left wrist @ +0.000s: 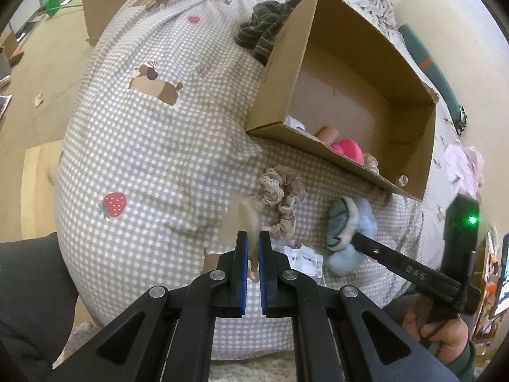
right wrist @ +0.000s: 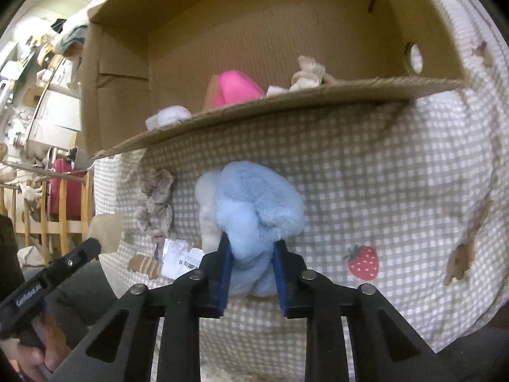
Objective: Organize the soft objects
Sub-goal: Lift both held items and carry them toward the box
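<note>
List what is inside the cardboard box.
In the box: a pink soft item, a peach piece beside it, a beige scrunchie and something white. The near wall hides their lower parts and the floor close behind it.

location type: a home, most likely a bedroom. evidence: a bed (left wrist: 152, 146) covered in gingham bedding printed with strawberries and dogs; rumpled clothing (left wrist: 264, 35) lying on it; a wooden rail frame (right wrist: 63, 203) beside the bed; cluttered household shelves (right wrist: 38, 73) in the background; a cardboard box (left wrist: 366, 73) resting on the bedding, holding soft items.
</note>
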`<move>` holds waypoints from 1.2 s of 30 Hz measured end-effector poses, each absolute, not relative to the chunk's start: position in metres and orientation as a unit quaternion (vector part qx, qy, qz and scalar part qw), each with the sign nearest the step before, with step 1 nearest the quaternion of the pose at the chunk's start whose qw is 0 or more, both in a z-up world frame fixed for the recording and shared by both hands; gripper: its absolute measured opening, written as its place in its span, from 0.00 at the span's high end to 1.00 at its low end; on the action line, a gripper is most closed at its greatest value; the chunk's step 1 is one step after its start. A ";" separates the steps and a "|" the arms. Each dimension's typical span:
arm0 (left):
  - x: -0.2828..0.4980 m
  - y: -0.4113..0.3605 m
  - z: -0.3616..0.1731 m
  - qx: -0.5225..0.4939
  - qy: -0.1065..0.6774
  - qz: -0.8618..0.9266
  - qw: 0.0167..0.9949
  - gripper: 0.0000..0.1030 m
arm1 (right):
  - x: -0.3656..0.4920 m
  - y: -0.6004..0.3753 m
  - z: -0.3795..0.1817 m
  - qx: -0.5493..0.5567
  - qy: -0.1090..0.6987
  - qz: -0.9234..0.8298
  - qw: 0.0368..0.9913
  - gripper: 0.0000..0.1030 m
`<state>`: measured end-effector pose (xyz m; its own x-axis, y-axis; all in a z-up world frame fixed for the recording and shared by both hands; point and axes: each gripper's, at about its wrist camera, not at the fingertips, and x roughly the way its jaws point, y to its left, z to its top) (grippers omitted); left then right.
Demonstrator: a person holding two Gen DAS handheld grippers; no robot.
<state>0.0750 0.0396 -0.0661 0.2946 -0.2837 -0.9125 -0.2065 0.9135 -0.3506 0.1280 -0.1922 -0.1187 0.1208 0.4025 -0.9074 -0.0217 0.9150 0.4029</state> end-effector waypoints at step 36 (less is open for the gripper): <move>0.199 -0.003 0.020 -0.097 0.516 -0.057 0.849 0.94 | 0.214 -0.245 -0.019 0.186 0.523 0.160 0.816 0.78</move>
